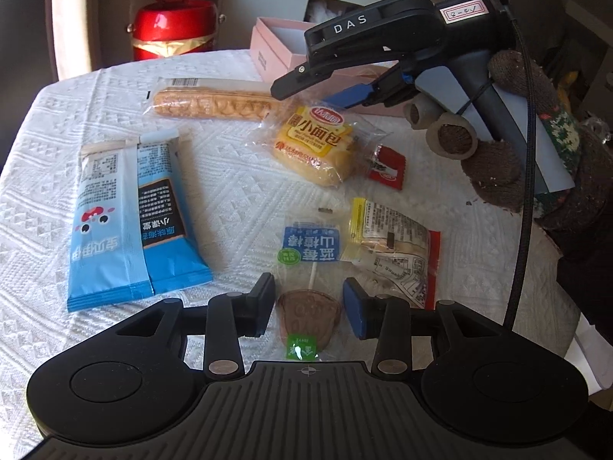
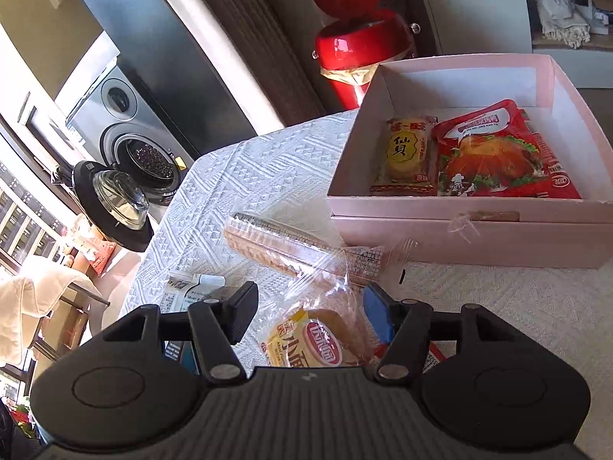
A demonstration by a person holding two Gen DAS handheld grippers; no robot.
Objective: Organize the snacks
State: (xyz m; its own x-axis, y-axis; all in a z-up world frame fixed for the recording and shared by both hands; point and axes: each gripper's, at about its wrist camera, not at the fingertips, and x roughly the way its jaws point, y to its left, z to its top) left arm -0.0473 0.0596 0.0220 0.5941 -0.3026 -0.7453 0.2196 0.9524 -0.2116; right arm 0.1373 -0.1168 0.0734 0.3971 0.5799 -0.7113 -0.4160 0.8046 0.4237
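The snacks lay scattered on a white textured tablecloth (image 1: 230, 176). A brown lollipop (image 1: 308, 316) in clear wrap sat between the left gripper's (image 1: 309, 306) jaws, which stood apart with a gap on either side, pads not pressing it. Its blue label (image 1: 309, 247) lay further out. A blue pouch (image 1: 130, 222) lay to the left, a long wafer pack (image 1: 218, 104) beyond it. The yellow small-bread pack (image 2: 306, 345) sat between the right gripper's (image 2: 310, 310) parted jaws; whether the pads touched its wrapper could not be told. A small red sachet (image 1: 387, 168) lay just beside the bread. The pink box (image 2: 467, 237) behind held a rice-cracker pack (image 2: 408, 155) and a red chicken-print packet (image 2: 498, 153). A gloved hand (image 1: 536, 145) held the right gripper.
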